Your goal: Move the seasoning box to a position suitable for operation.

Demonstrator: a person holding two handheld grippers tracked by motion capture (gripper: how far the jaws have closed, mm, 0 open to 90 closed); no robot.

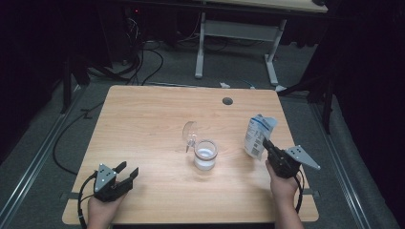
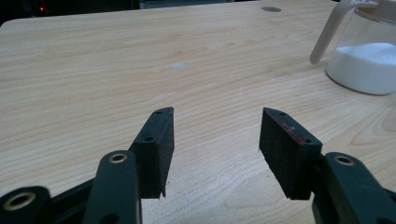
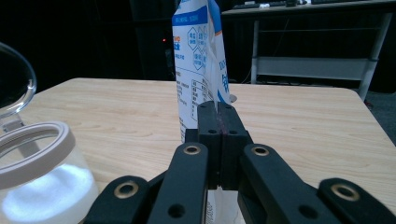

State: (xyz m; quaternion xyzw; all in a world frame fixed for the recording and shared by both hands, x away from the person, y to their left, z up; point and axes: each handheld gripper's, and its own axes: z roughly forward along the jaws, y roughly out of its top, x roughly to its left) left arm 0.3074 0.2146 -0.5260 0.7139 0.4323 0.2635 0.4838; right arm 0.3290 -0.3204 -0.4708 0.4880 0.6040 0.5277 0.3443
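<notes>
Dark curtains and a grey floor with loose cables surround a light wooden table (image 1: 143, 119). Near the middle of the tabletop stands a glass jar (image 1: 206, 155) part full of white powder, its hinged lid (image 1: 190, 132) tipped open toward the far edge. Close to the right edge, the right gripper (image 1: 266, 143) has its 2 jaws pressed tight together on the side of a white and blue bag (image 1: 258, 133), which is held upright, well apart from the jar. By the near left corner, the left gripper (image 1: 128, 169) rests low over the wood with its jaws spread wide and nothing between them.
</notes>
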